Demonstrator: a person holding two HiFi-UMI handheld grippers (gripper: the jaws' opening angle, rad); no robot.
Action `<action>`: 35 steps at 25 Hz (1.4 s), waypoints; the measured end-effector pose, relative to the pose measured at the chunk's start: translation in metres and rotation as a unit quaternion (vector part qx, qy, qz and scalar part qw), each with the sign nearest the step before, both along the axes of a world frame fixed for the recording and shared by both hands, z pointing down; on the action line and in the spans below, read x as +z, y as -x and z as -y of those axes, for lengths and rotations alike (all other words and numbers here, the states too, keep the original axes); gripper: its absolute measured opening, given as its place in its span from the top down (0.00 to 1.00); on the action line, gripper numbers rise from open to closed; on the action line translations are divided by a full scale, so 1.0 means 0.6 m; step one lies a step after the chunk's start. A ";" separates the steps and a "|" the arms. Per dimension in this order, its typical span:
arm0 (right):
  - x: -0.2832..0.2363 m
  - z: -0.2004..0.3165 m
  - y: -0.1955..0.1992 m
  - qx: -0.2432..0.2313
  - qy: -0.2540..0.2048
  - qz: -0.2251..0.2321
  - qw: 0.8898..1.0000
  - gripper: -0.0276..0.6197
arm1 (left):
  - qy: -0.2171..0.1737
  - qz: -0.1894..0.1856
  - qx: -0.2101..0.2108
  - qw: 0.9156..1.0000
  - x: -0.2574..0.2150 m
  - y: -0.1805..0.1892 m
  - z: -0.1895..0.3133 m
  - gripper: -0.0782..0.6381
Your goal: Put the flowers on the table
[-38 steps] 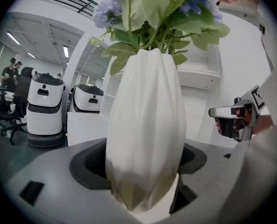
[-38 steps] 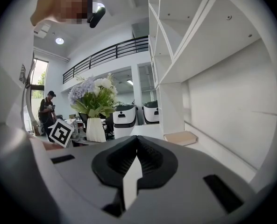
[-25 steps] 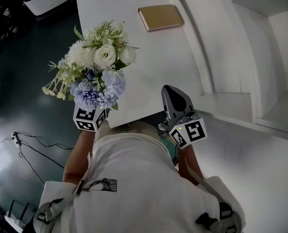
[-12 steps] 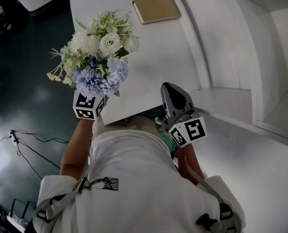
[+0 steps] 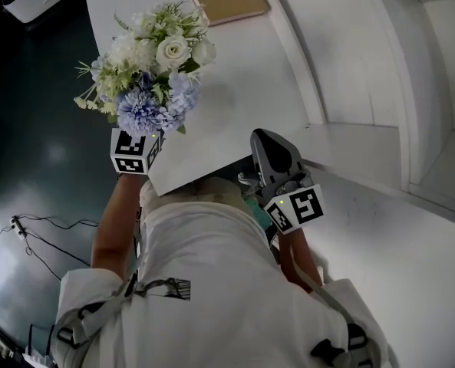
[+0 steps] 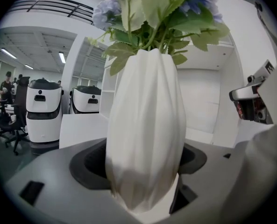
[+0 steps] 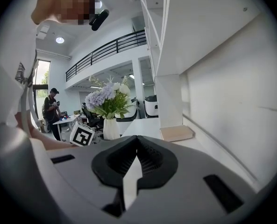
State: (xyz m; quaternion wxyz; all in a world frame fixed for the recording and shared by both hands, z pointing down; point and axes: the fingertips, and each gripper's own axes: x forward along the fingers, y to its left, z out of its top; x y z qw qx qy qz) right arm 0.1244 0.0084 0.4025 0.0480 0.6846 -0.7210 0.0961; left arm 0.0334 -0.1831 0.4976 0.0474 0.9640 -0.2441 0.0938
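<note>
A white table (image 5: 246,90) stretches away, bare except for a tan book (image 5: 229,0) lying flat at its far end. Dark floor (image 5: 35,159) lies to its left.

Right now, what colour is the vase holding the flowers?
White vase, ribbed; clearest in the left gripper view.

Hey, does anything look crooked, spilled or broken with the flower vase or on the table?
Nothing stands out. The white ribbed vase of blue and white flowers is held upright in the left gripper, nothing spilled, and the tan book lies flat on the white table.
</note>
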 end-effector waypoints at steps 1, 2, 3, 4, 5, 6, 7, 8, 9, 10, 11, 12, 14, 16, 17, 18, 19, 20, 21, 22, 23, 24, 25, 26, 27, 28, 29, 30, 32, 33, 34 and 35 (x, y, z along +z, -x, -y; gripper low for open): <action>0.000 -0.003 0.002 0.001 0.000 -0.001 1.000 0.94 | -0.002 -0.001 0.001 1.000 0.001 0.000 0.002 0.35; 0.001 -0.005 0.004 0.003 0.001 -0.002 1.000 0.94 | -0.004 -0.001 0.003 1.000 0.001 -0.001 0.003 0.35; 0.001 -0.008 0.007 0.004 0.001 -0.003 1.000 0.94 | -0.007 -0.001 0.004 1.000 0.001 -0.001 0.005 0.35; 0.000 -0.010 0.009 0.005 0.002 -0.004 1.000 0.94 | -0.009 -0.002 0.005 1.000 0.000 -0.001 0.007 0.35; -0.002 -0.012 0.011 0.006 0.004 -0.006 1.000 0.94 | -0.011 -0.002 0.005 1.000 0.000 -0.002 0.009 0.35; -0.005 -0.015 0.012 0.006 0.007 -0.009 1.000 0.94 | -0.010 -0.003 0.005 1.000 0.001 -0.003 0.008 0.35; -0.008 -0.018 0.013 0.005 0.012 -0.011 1.000 0.94 | -0.009 -0.004 0.004 1.000 0.001 -0.004 0.007 0.35; -0.011 -0.022 0.015 0.005 0.017 -0.012 1.000 0.94 | -0.007 -0.003 0.004 1.000 0.002 -0.004 0.005 0.35; -0.013 -0.027 0.019 0.005 0.020 -0.010 1.000 0.94 | -0.005 0.001 0.003 1.000 0.002 -0.002 0.003 0.35; -0.013 -0.030 0.023 0.006 0.023 -0.006 1.000 0.94 | -0.005 0.006 0.004 1.000 0.003 0.002 0.002 0.35; -0.013 -0.033 0.028 0.007 0.025 -0.002 1.000 0.94 | -0.004 0.011 0.006 1.000 0.004 0.005 0.002 0.35; -0.014 -0.036 0.030 0.010 0.027 -0.001 1.000 0.94 | -0.003 0.013 0.008 1.000 0.004 0.006 0.003 0.35; -0.023 -0.042 0.029 0.009 0.038 -0.005 0.999 0.94 | 0.003 0.007 0.005 1.000 0.002 0.001 0.000 0.35; -0.040 -0.049 0.022 -0.008 0.060 -0.005 0.998 0.94 | 0.021 0.007 -0.013 1.000 0.000 0.005 -0.014 0.35; -0.047 -0.052 0.019 -0.022 0.071 -0.002 0.997 0.94 | 0.030 0.011 -0.027 0.999 -0.002 0.012 -0.023 0.35; -0.054 -0.054 0.017 -0.036 0.080 0.003 0.996 0.94 | 0.038 0.016 -0.040 0.998 -0.004 0.019 -0.030 0.35; -0.059 -0.056 0.015 -0.045 0.086 0.007 0.995 0.94 | 0.042 0.021 -0.049 0.998 -0.006 0.024 -0.034 0.35; -0.061 -0.057 0.013 -0.050 0.090 0.011 0.995 0.94 | 0.044 0.024 -0.053 0.997 -0.008 0.026 -0.035 0.35; -0.063 -0.059 0.013 -0.051 0.092 0.012 0.994 0.94 | 0.045 0.026 -0.054 0.997 -0.008 0.026 -0.035 0.35; -0.063 -0.061 0.014 -0.050 0.093 0.013 0.994 0.94 | 0.045 0.028 -0.053 0.997 -0.007 0.026 -0.034 0.35; -0.063 -0.063 0.015 -0.047 0.094 0.012 0.994 0.94 | 0.046 0.029 -0.051 0.997 -0.005 0.025 -0.034 0.35; -0.062 -0.065 0.017 -0.045 0.094 0.012 0.994 0.94 | 0.045 0.029 -0.048 0.997 -0.004 0.024 -0.033 0.35; -0.062 -0.068 0.018 -0.042 0.095 0.012 0.995 0.94 | 0.044 0.028 -0.046 0.998 -0.004 0.024 -0.032 0.35; -0.061 -0.070 0.020 -0.039 0.096 0.011 0.995 0.94 | 0.043 0.028 -0.044 0.998 -0.002 0.023 -0.031 0.35; -0.061 -0.072 0.021 -0.036 0.096 0.011 0.995 0.94 | 0.043 0.027 -0.043 0.998 -0.001 0.022 -0.030 0.35; -0.061 -0.074 0.023 -0.034 0.096 0.011 0.995 0.94 | 0.042 0.026 -0.041 0.998 -0.001 0.022 -0.029 0.35; -0.062 -0.076 0.024 -0.031 0.096 0.010 0.995 0.94 | 0.040 0.025 -0.041 0.998 -0.001 0.022 -0.028 0.35; -0.062 -0.078 0.026 -0.029 0.096 0.010 0.995 0.94 | 0.040 0.025 -0.039 0.998 0.000 0.022 -0.028 0.35; -0.062 -0.082 0.028 -0.024 0.096 0.010 0.995 0.94 | 0.042 0.027 -0.037 0.998 0.002 0.022 -0.028 0.35; -0.062 -0.084 0.029 -0.022 0.096 0.010 0.995 0.94 | 0.040 0.025 -0.037 0.998 0.002 0.021 -0.027 0.35; -0.062 -0.085 0.031 -0.020 0.096 0.010 0.995 0.94 | 0.038 0.023 -0.035 0.998 0.001 0.020 -0.026 0.35; -0.063 -0.087 0.032 -0.018 0.096 0.010 0.995 0.94 | 0.037 0.022 -0.034 0.999 0.000 0.019 -0.025 0.35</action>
